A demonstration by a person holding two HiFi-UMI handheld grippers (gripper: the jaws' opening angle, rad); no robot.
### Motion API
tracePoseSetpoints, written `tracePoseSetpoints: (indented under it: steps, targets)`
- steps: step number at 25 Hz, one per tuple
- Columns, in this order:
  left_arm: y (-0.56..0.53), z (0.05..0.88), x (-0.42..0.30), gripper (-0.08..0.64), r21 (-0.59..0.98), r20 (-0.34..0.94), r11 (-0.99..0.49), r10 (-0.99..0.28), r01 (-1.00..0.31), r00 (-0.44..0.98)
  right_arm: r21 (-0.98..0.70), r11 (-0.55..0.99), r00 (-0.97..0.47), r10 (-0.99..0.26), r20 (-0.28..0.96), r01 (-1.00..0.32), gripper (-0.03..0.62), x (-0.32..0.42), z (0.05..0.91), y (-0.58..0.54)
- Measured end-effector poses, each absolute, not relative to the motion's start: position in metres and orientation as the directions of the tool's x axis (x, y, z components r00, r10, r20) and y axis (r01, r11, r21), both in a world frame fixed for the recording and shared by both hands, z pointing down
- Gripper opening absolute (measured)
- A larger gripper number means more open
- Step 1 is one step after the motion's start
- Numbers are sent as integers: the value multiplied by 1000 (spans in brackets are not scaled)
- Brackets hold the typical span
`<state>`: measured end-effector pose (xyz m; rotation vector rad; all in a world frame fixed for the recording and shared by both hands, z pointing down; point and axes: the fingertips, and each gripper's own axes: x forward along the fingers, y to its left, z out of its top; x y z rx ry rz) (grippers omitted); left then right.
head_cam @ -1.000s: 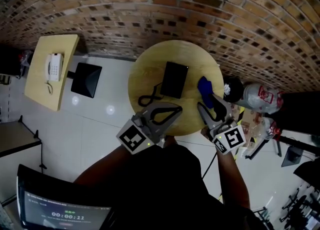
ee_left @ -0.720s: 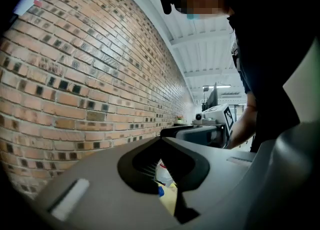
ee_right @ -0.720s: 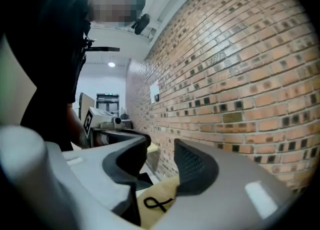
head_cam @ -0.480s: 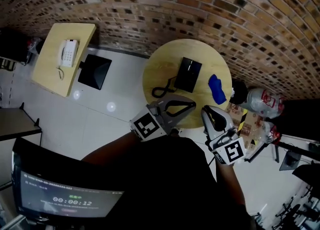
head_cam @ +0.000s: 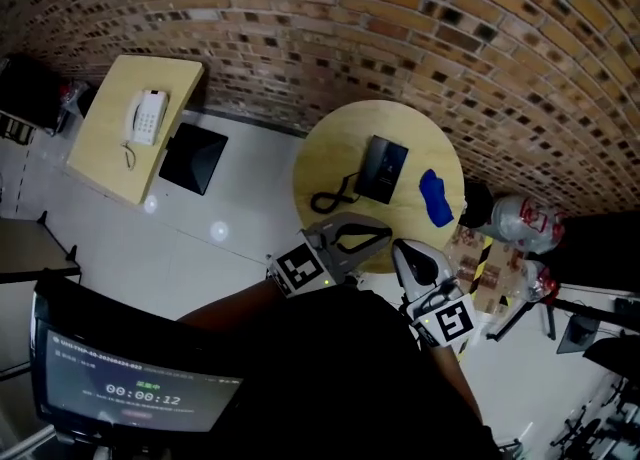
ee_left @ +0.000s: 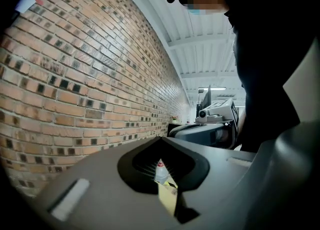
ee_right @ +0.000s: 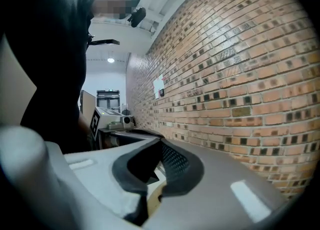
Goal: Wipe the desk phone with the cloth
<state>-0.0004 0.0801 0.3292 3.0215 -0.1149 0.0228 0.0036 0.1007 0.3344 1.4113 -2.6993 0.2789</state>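
In the head view, a round pale wooden table [head_cam: 330, 153] stands against a red-brown brick wall [head_cam: 400, 8]. The black desk phone [head_cam: 383, 170] lies near the table's middle, with its coiled black cord [head_cam: 335, 198] trailing off at 8 o'clock. The crumpled blue cloth [head_cam: 435, 198] lies on the tabletop at 4 o'clock from the phone, close to it but apart, and neither tool touches it. The left gripper [head_cam: 383, 232] sits at the table's 6 o'clock edge with its jaws together and nothing held. The right gripper [head_cam: 400, 248] hovers just beside it, off the rim, well short of the cloth. At 10 o'clock from the round table, a rectangular pale wooden table [head_cam: 100, 148] carries a white telephone [head_cam: 145, 116]. In the left gripper view, the left gripper [ee_left: 161, 140] has its tips meeting; only a sliver of tabletop shows through the hollow behind them, and the brick wall [ee_left: 75, 74] fills the 9 o'clock side. In the right gripper view, the right gripper [ee_right: 161, 141] has just been closing: its jaws are now pressed together with nothing between them, and the brick wall [ee_right: 230, 74] runs along the 3 o'clock side.
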Motion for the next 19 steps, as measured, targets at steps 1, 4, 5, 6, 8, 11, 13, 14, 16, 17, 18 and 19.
tracePoseSetpoints:
  steps: [1,4,5,6,8,11,13,14,16,17,18,19]
  targets:
    - [79,329,0,6,126,18,-989,-71,-73,997,-127,554,-568,-808,157,-823,0,3,337,99]
    - [79,332,0,6,122,33,-991,-51,-55,998,-154,543,-562,-815,140,-825,0,3,343,95]
    - [81,332,0,6,114,37,-992,-47,-51,998,-157,541,-561,-816,138,-826,0,4,345,96]
    - [82,333,0,6,112,37,-992,-48,-52,998,-156,539,-559,-817,140,-828,0,5,347,97]
    - [80,332,-1,6,123,34,-990,-61,-65,998,-156,534,-554,-819,148,-831,0,8,350,98]
    - [74,329,-2,6,133,32,-988,-81,-84,996,-147,535,-553,-822,136,-832,0,13,348,93]
    - [73,328,-3,6,128,37,-988,-82,-86,996,-132,542,-557,-821,124,-830,0,14,346,91]
    - [73,328,-3,6,126,38,-988,-81,-85,996,-124,546,-559,-821,118,-828,0,14,345,91]
    - [73,329,-3,6,120,40,-989,-81,-86,996,-107,555,-565,-819,105,-825,0,14,343,89]
    - [73,328,-2,6,116,41,-989,-83,-87,996,-104,558,-567,-818,100,-823,0,14,342,89]
    - [73,328,-2,6,113,41,-990,-84,-88,996,-104,559,-568,-817,96,-822,0,14,341,89]
    - [73,328,-1,6,109,41,-990,-85,-90,995,-105,561,-570,-817,92,-821,0,14,340,88]
